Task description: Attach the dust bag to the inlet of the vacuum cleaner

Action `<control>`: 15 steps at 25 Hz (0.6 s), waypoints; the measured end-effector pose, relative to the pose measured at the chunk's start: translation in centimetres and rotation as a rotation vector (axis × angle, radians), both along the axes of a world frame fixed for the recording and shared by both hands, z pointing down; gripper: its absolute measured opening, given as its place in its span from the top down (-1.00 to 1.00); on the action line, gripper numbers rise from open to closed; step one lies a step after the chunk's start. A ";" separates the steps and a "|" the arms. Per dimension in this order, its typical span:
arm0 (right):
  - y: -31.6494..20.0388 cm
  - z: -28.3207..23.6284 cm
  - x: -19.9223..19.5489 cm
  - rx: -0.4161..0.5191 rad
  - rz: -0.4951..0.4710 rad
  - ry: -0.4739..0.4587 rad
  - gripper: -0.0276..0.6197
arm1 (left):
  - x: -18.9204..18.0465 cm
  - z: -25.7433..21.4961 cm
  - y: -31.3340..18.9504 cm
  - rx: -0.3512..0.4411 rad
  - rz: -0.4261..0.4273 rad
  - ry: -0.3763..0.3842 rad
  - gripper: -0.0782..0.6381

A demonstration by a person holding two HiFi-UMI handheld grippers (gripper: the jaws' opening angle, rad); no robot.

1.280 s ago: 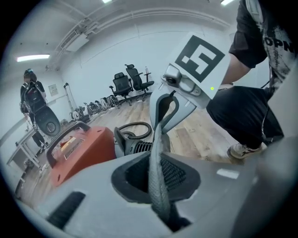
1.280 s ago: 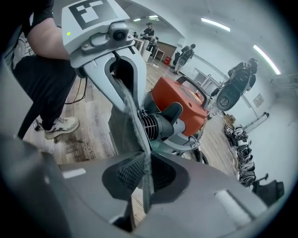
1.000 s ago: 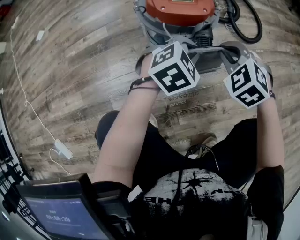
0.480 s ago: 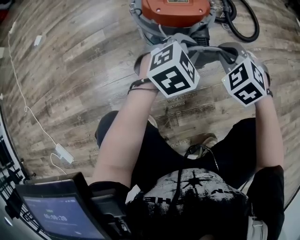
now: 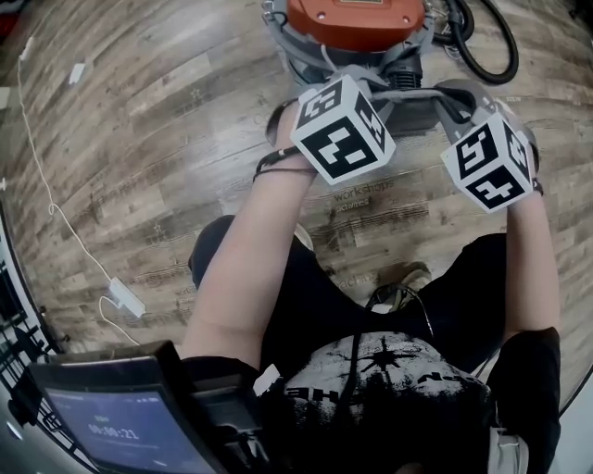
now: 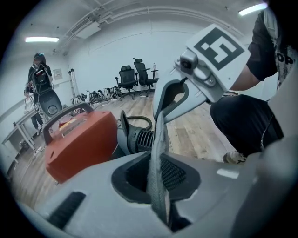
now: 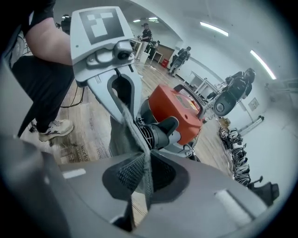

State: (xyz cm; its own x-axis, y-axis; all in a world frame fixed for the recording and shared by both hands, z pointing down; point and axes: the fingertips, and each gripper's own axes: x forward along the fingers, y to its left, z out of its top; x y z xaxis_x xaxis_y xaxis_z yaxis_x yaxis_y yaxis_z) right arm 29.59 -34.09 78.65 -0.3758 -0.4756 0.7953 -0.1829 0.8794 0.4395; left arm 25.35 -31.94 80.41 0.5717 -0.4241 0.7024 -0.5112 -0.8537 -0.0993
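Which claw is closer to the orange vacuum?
Left. The left claw sits right at the vacuum's near side; the right claw is farther off to the right. Both grip the bag.

vacuum cleaner (image 5: pixel 350 20) cut off by top edge, dust bag (image 5: pixel 414 113) mostly behind the marker cubes (image 5: pixel 341 130) (head view)

Looks like an open lab or office workspace, not a home: wood-look plank floor (image 5: pixel 130 130), bare white walls, ceiling strip lights (image 6: pixel 39 39) and exposed pipework (image 6: pixel 88 28) overhead. Black office chairs (image 6: pixel 135 76) sit by the far wall, and people (image 7: pixel 179 56) stand around work tables (image 7: pixel 201 83). Row of gear (image 7: pixel 236 155) along one wall, possibly cables or headsets, too small to tell.
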 end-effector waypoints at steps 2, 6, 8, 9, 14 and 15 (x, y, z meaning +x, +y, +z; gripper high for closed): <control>0.4 -0.7 -0.9 0.022 -0.032 0.022 0.83 | -0.3 1.2 0.3 -0.038 -0.007 -0.027 0.69; 0.8 -1.3 -1.6 0.045 -0.072 0.047 0.82 | -0.4 1.8 0.3 -0.030 0.018 -0.085 0.69; 0.4 -1.0 -0.9 0.016 -0.042 0.011 0.83 | -0.2 1.0 -0.2 -0.011 0.022 -0.068 0.68; 0.1 -0.7 -0.4 0.001 -0.022 -0.007 0.83 | 0.0 0.6 -0.5 0.002 0.023 -0.058 0.68; -0.6 2.0 1.6 -0.035 0.055 -0.037 0.83 | 1.3 -1.9 -1.8 0.098 0.028 -0.017 0.64; -0.6 2.4 1.7 -0.039 0.064 -0.039 0.84 | 1.5 -2.1 -1.9 0.111 0.030 -0.017 0.63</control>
